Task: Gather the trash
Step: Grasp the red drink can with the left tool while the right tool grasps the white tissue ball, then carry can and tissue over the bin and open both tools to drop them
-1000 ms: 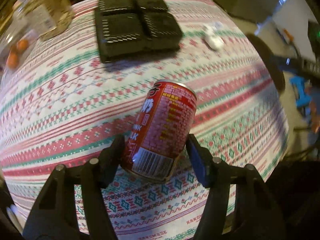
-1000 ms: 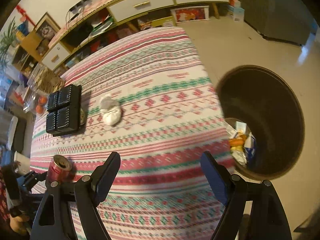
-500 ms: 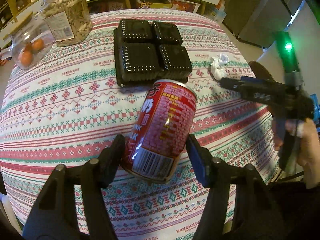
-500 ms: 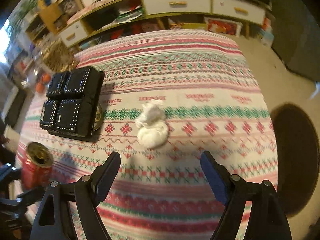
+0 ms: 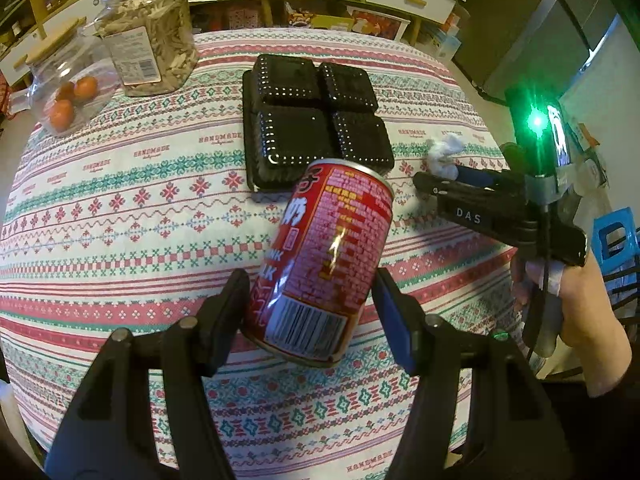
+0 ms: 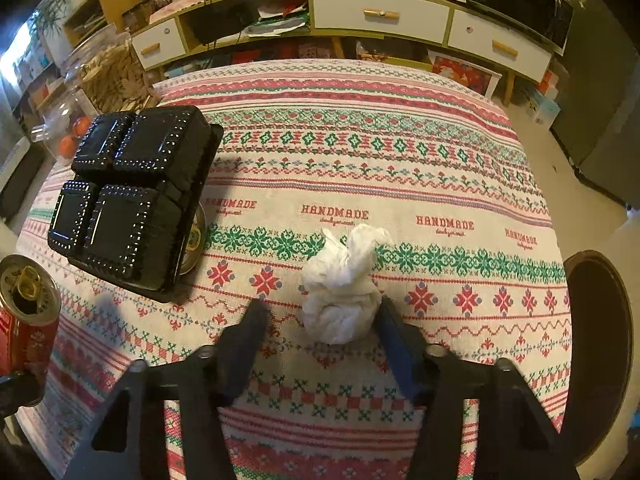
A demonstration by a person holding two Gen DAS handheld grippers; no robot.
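My left gripper (image 5: 312,312) is clamped on a red drink can (image 5: 324,256), which fills the middle of the left wrist frame, tilted with its top leaning toward the upper right. Its side carries white lettering, a block of small print and a barcode near the bottom rim. Both pads press its lower half, and it hangs clear of the patterned tablecloth (image 5: 120,216). In the right wrist view the same can shows at the lower left edge, its gold top with the opened tab facing up, partly cut off by the frame.

The crumpled white tissue (image 6: 340,296) lies on the tablecloth in the lower middle of the right wrist frame, a knotted wad with a twisted tail pointing up and right. My right gripper (image 6: 320,328) is closing around it: the tissue sits between the fingers, the right finger (image 6: 394,336) touching its side, the left finger (image 6: 244,332) still a gap away.

A black four-compartment plastic tray (image 5: 316,120) lies upside down at upper centre of the left view. A round gold thing (image 6: 195,240) peeks from under its right edge in the right view; I cannot tell what it is. A dark round bin (image 6: 596,344) is cut off at the right edge, its contents hidden. Two clear jars (image 5: 148,36) stand at upper left, one with orange fruit.
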